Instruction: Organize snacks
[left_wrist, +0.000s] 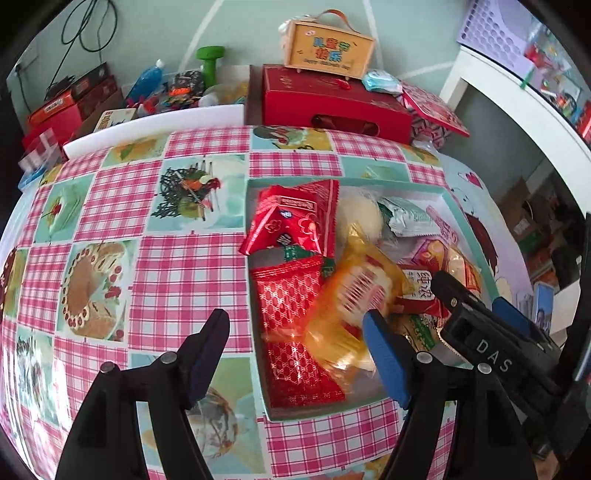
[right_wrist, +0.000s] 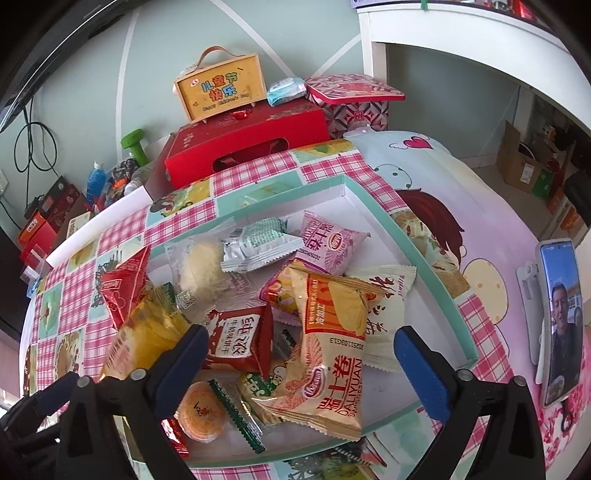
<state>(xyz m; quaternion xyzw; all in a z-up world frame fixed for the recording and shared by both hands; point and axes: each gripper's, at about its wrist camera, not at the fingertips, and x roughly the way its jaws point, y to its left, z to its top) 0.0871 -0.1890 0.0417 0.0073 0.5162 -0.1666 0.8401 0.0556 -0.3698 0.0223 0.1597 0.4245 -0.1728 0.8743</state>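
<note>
A shallow teal-rimmed box (left_wrist: 458, 210) on the checked tablecloth holds several snack packets; it also shows in the right wrist view (right_wrist: 413, 236). A blurred yellow-orange packet (left_wrist: 351, 295) lies across red packets (left_wrist: 291, 225), just past my open left gripper (left_wrist: 295, 325), whose right fingertip (left_wrist: 380, 332) is next to it. My right gripper (right_wrist: 299, 339) is open above the box, over a beige Swiss-roll packet (right_wrist: 328, 354) and a red packet (right_wrist: 240, 339). The yellow packet (right_wrist: 147, 332) lies by its left finger. The right gripper also shows in the left wrist view (left_wrist: 476, 317).
A red gift box (left_wrist: 332, 103) with a small yellow case (left_wrist: 328, 44) on it stands behind the table. A patterned tin (right_wrist: 351, 99), a green dumbbell (right_wrist: 135, 146) and a bottle (right_wrist: 95, 182) sit at the back. A phone on a stand (right_wrist: 559, 325) is at right.
</note>
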